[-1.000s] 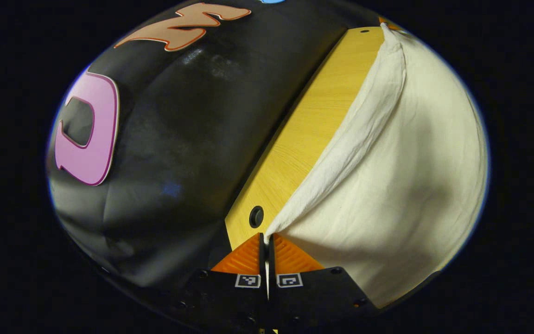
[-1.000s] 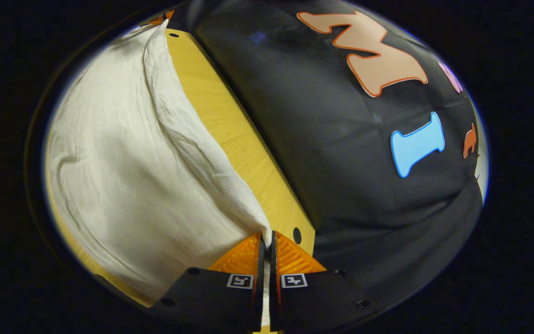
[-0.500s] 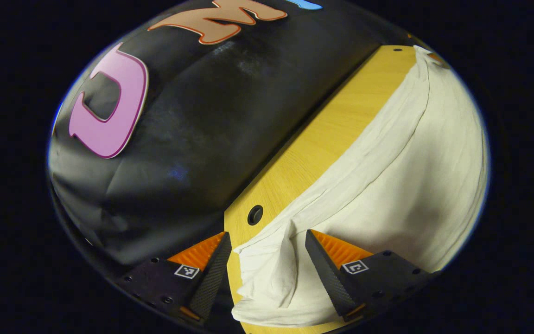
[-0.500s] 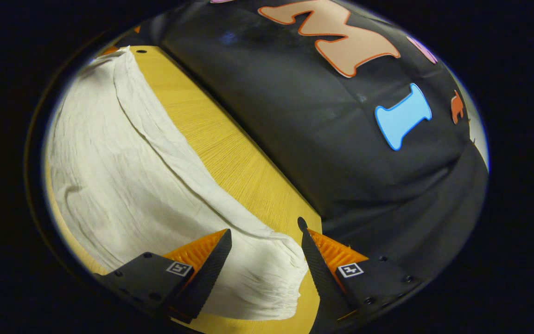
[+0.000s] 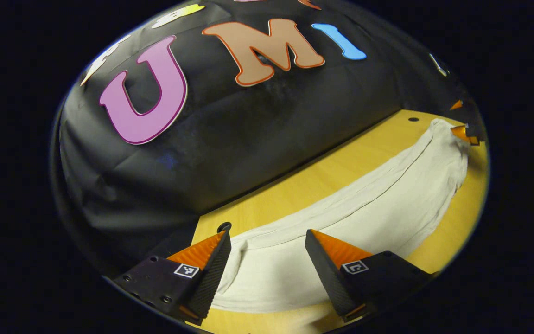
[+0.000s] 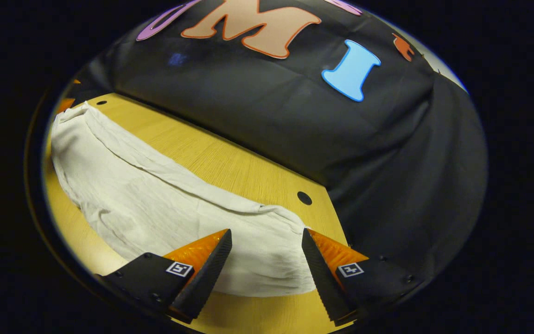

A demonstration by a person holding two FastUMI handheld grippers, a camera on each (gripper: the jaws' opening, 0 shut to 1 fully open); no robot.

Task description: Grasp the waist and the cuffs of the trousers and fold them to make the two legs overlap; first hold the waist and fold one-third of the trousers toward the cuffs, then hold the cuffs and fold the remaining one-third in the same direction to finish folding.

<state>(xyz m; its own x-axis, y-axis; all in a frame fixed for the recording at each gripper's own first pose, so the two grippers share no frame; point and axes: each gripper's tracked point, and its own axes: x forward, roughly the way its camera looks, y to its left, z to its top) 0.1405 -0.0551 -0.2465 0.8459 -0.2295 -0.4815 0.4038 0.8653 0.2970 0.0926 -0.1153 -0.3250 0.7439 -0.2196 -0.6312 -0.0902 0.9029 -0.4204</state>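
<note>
The cream trousers lie flat as a long band on the yellow wooden table, legs overlapped. In the left gripper view my left gripper stands open just above one end of the cloth, touching nothing. At the far right end the other gripper's fingers show beside the cloth. In the right gripper view the trousers stretch away to the left, and my right gripper is open over their near end, with the cloth lying loose beneath it.
The black booth wall rises right behind the table's far edge. Small round holes sit in the table near the corners. Bare wood runs between cloth and wall, and along the near edge.
Both grippers were shut on the trousers' ends and held them up a second ago. They opened, let the cloth drop flat, and have since lifted and tilted back from it.
</note>
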